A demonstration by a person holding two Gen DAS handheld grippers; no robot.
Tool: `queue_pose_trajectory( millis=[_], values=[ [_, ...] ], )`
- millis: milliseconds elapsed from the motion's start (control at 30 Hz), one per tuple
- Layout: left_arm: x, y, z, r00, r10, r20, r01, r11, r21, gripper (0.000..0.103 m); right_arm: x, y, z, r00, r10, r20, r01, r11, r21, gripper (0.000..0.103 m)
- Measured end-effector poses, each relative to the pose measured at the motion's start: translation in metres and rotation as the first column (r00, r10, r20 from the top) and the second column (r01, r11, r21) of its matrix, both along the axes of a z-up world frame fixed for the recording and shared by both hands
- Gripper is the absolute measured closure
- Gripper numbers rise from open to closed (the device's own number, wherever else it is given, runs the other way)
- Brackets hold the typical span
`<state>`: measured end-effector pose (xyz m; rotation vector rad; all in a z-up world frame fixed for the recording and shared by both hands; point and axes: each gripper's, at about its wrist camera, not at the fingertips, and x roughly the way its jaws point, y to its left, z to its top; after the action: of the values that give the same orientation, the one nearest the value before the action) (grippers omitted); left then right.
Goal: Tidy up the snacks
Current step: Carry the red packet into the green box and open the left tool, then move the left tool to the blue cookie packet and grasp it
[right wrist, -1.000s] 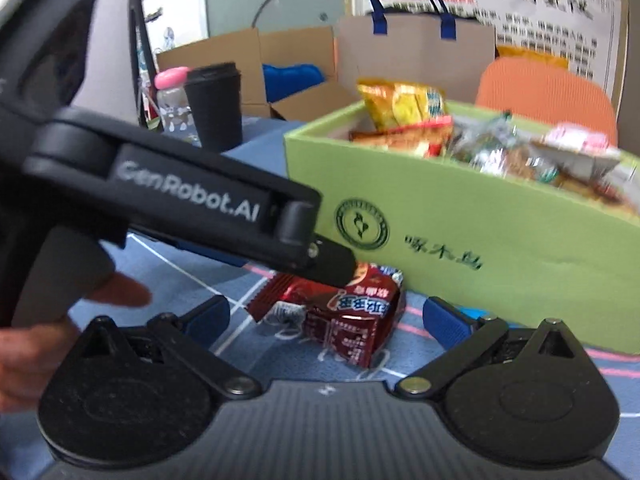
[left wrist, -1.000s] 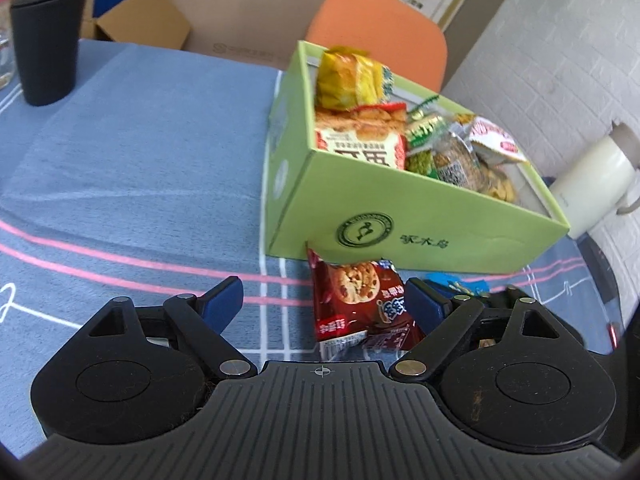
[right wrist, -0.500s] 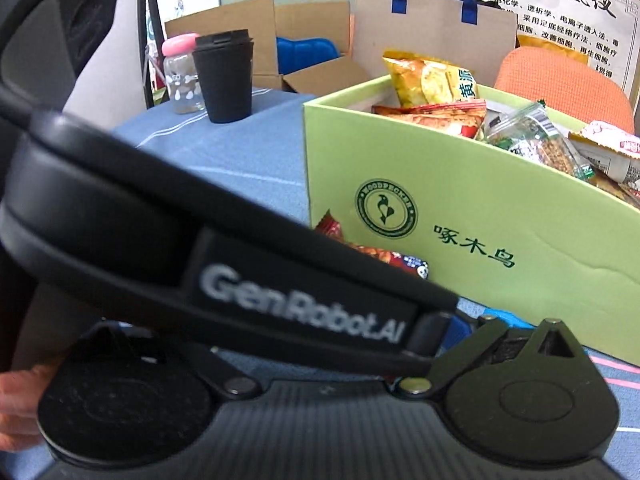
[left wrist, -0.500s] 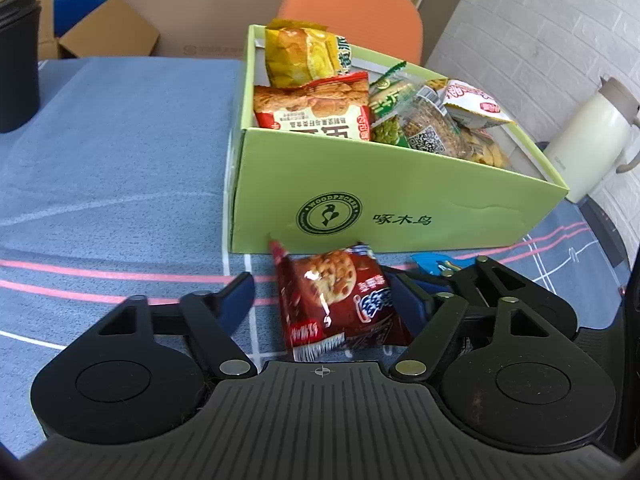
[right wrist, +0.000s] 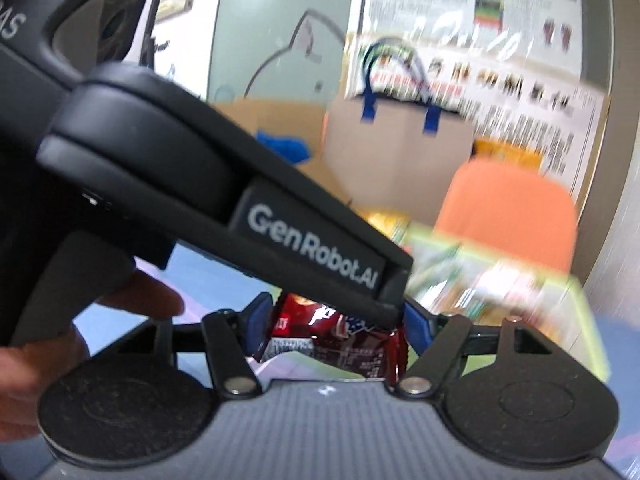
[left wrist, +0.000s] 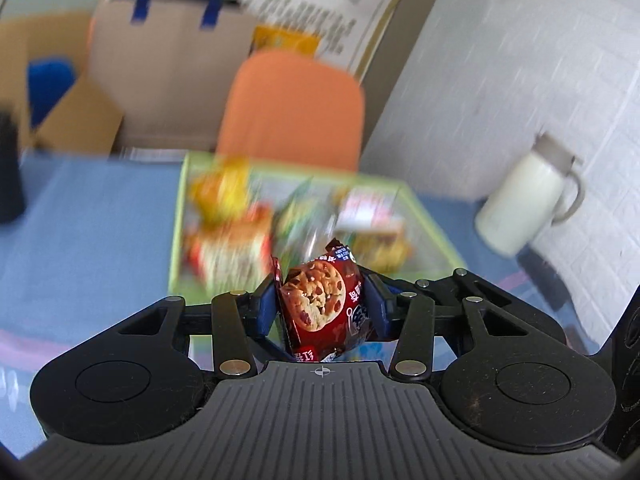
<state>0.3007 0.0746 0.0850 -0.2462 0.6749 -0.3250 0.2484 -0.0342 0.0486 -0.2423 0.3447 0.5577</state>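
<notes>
- Left gripper (left wrist: 322, 304), jaws just closing, pinches the cookie packet (left wrist: 320, 304); right gripper (right wrist: 334, 328) nips it too
- Carry level over the green box (left wrist: 432, 232), upper centre, release gently

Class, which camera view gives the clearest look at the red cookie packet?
The left wrist view: the red cookie packet faces the camera, sharp and unobstructed. In the right wrist view, the left gripper partly covers it.

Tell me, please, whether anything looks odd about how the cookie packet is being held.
Yes: both tongs, which have just been closing, hold the one red cookie packet, which is odd for a single small snack. The left tongs pinch it until it buckles, while the right tongs grip its ends.
</notes>
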Motion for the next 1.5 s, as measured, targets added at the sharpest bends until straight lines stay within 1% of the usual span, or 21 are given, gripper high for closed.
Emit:
queue_pose_trajectory(
  millis=[100, 200, 300, 367, 433, 500, 600, 667, 700, 733, 767, 833, 900, 967, 1067, 1133, 1233, 1300, 1367, 1433, 1500],
  values=[
    [0.038, -0.01, 0.016, 1.0, -0.004, 0.013, 0.004, 1.0, 0.01, 0.077, 0.037, -0.007, 0.014, 1.0, -0.023, -0.003, 0.023, 1.0, 0.003, 0.026],
    [0.081, -0.018, 0.015, 1.0, -0.001, -0.022, 0.001, 1.0, 0.011, 0.079, 0.079, -0.011, 0.012, 0.998, -0.038, -0.042, 0.038, 0.999, -0.008, 0.025],
    [0.123, -0.026, 0.002, 0.998, 0.01, -0.069, -0.009, 1.0, 0.024, 0.08, 0.122, -0.01, 0.0, 0.993, -0.059, -0.104, 0.055, 0.998, -0.034, 0.025],
    [0.147, -0.029, -0.017, 0.993, 0.022, -0.12, -0.018, 0.999, 0.032, 0.078, 0.147, -0.008, -0.015, 0.985, -0.055, -0.166, 0.05, 0.998, -0.035, 0.025],
    [0.159, -0.029, -0.037, 0.988, 0.022, -0.155, -0.017, 0.999, 0.034, 0.075, 0.16, -0.01, -0.029, 0.977, -0.047, -0.207, 0.043, 0.999, -0.027, 0.022],
    [0.161, -0.025, -0.048, 0.988, 0.004, -0.157, -0.004, 1.0, 0.0, 0.079, 0.165, -0.007, -0.032, 0.976, -0.043, -0.214, 0.037, 0.999, -0.034, 0.022],
    [0.16, -0.022, -0.049, 0.99, 0.007, -0.14, -0.008, 1.0, -0.004, 0.075, 0.159, -0.009, -0.031, 0.98, -0.016, -0.2, 0.008, 0.999, -0.039, 0.011],
    [0.157, -0.017, -0.047, 0.993, -0.002, -0.121, -0.003, 0.999, -0.041, 0.055, 0.153, -0.014, -0.029, 0.985, -0.038, -0.17, 0.033, 0.999, -0.036, 0.008],
    [0.153, -0.014, -0.043, 0.995, -0.001, -0.101, -0.006, 0.998, -0.07, 0.05, 0.149, -0.018, -0.025, 0.987, -0.044, -0.156, 0.042, 0.999, -0.019, 0.007],
    [0.146, -0.011, -0.036, 0.997, 0.014, -0.073, -0.02, 0.996, -0.09, 0.04, 0.143, -0.025, -0.02, 0.989, -0.062, -0.131, 0.063, 0.998, 0.006, 0.001],
    [0.138, -0.007, -0.028, 0.999, 0.03, -0.036, -0.034, 0.994, -0.107, 0.034, 0.134, -0.033, -0.014, 0.992, -0.077, -0.098, 0.08, 0.996, 0.029, 0.001],
    [0.118, -0.001, -0.012, 0.998, 0.053, 0.039, -0.048, 0.992, -0.121, 0.031, 0.113, -0.049, 0.0, 0.995, -0.09, -0.046, 0.094, 0.992, 0.086, 0.001],
    [0.096, 0.002, 0.0, 0.993, 0.082, 0.087, -0.07, 0.99, -0.126, 0.028, 0.089, -0.064, 0.009, 0.995, -0.103, -0.01, 0.103, 0.985, 0.14, 0.0],
    [0.069, 0.004, 0.005, 0.99, 0.088, 0.113, -0.072, 0.988, -0.14, 0.025, 0.06, -0.076, 0.012, 0.993, -0.12, 0.017, 0.115, 0.977, 0.181, 0.0],
    [0.028, 0.005, 0.001, 0.988, 0.096, 0.121, -0.079, 0.988, -0.134, 0.02, 0.02, -0.098, 0.0, 0.991, -0.134, 0.006, 0.13, 0.968, 0.213, 0.0],
    [0.005, 0.005, -0.009, 0.99, 0.095, 0.106, -0.082, 0.989, -0.123, 0.017, 0.001, -0.103, -0.014, 0.989, -0.146, -0.034, 0.15, 0.969, 0.199, 0.0],
    [-0.011, -0.001, -0.033, 0.998, 0.046, 0.038, -0.043, 0.994, -0.098, 0.017, -0.011, -0.092, -0.038, 0.978, -0.157, -0.139, 0.176, 0.975, 0.133, 0.0],
    [-0.011, -0.012, -0.052, 0.999, 0.006, -0.048, -0.01, 0.997, -0.07, 0.02, -0.007, -0.087, -0.062, 0.961, -0.16, -0.226, 0.185, 0.978, 0.093, 0.0],
    [-0.01, -0.027, -0.071, 0.992, -0.044, -0.12, 0.038, 0.998, -0.051, 0.029, -0.009, -0.075, -0.088, 0.952, -0.152, -0.267, 0.178, 0.981, 0.074, 0.0],
    [-0.006, -0.043, -0.083, 0.981, -0.092, -0.173, 0.088, 0.996, -0.03, 0.034, -0.006, -0.068, -0.09, 0.949, -0.147, -0.279, 0.169, 0.984, 0.057, 0.0],
    [-0.004, -0.056, -0.091, 0.973, -0.121, -0.199, 0.123, 0.992, -0.002, 0.039, -0.003, -0.062, -0.09, 0.947, -0.151, -0.282, 0.168, 0.985, 0.037, 0.001]
  ],
)
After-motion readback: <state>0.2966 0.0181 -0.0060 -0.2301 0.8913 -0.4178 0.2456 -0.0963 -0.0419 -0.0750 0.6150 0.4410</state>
